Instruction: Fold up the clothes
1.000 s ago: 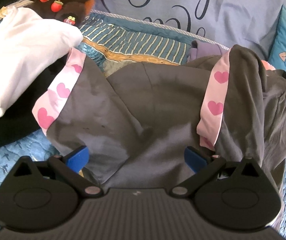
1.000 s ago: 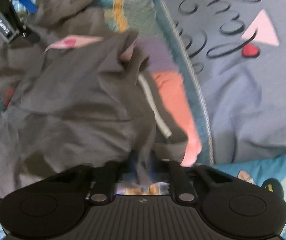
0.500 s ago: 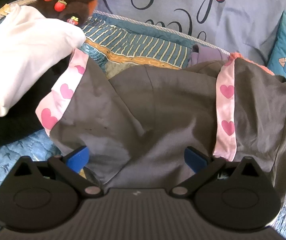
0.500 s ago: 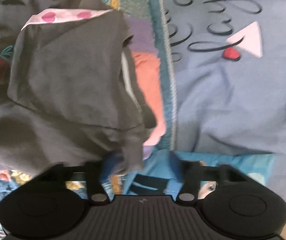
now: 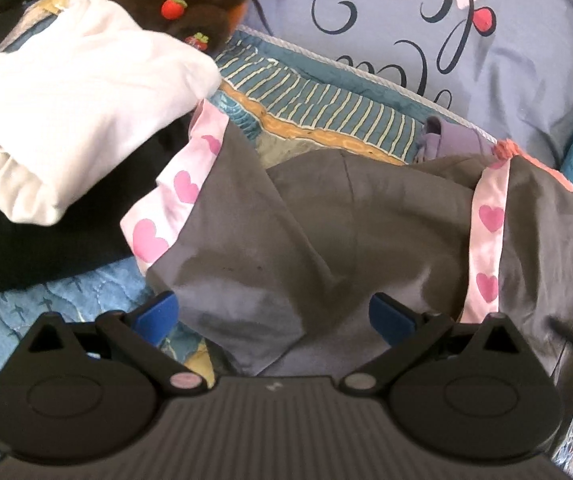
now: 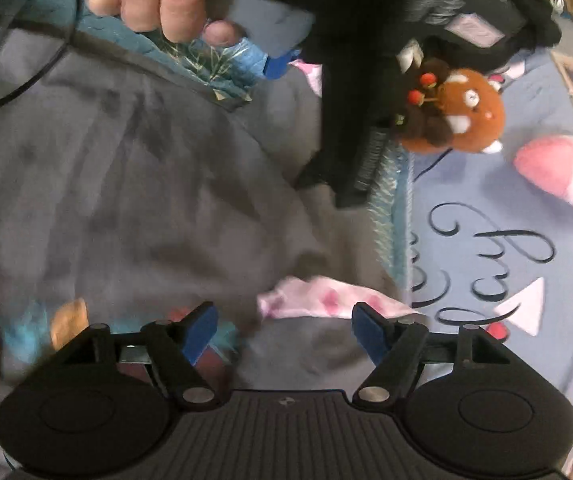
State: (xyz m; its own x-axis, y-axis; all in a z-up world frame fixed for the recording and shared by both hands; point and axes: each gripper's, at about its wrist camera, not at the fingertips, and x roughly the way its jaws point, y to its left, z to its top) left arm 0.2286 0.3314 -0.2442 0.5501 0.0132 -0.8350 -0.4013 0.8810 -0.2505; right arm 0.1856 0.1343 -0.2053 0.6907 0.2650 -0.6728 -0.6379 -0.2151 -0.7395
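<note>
- Grey shirt (image 5: 366,220) with pink heart cuffs (image 5: 174,200) lies spread across the blue quilt (image 5: 26,312).
- Left gripper (image 5: 274,314) spread wide over its near hem, pinching nothing.
- Right gripper (image 6: 284,330) spread too, above a cuff.
</note>
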